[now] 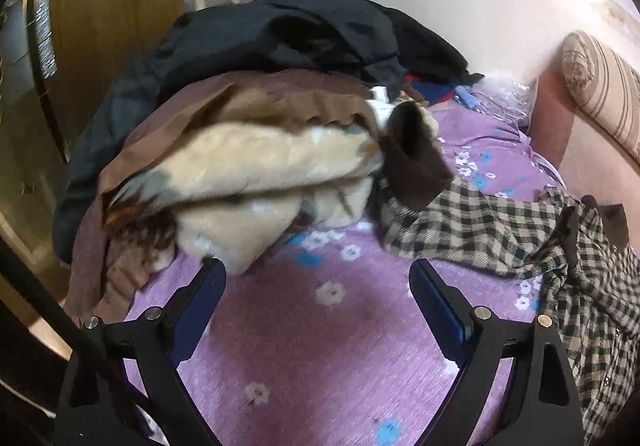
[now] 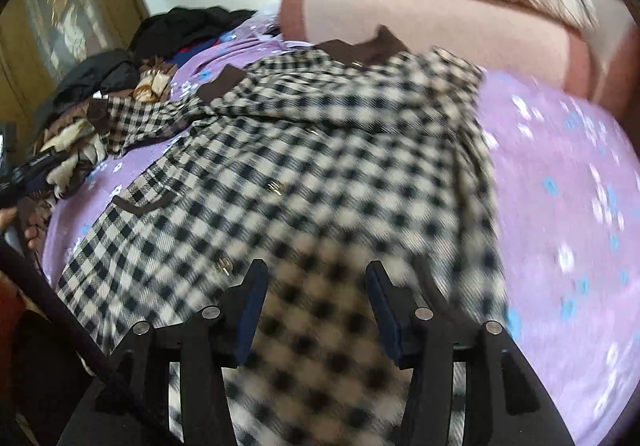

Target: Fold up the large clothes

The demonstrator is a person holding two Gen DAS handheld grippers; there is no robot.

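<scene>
A large black-and-cream checked coat (image 2: 320, 149) with a brown collar (image 2: 360, 49) lies spread on the purple flowered bed sheet (image 2: 560, 205). My right gripper (image 2: 317, 268) hovers over its lower part with jaws apart; blurred checked cloth shows between the fingers, and the pads do not press on it. In the left wrist view the coat (image 1: 480, 230) lies crumpled to the right, and one sleeve with a brown cuff (image 1: 416, 173) reaches toward the pile. My left gripper (image 1: 316, 268) stands open over the bare sheet (image 1: 320, 346) with nothing between its fingers.
A heap of other clothes and a cream-and-brown blanket (image 1: 240, 173) sits at the left, with a dark jacket (image 1: 300, 33) on top. A pink headboard (image 2: 420, 25) and a striped pillow (image 1: 604, 93) lie at the far side. A wooden wardrobe (image 1: 100, 5) stands behind the heap.
</scene>
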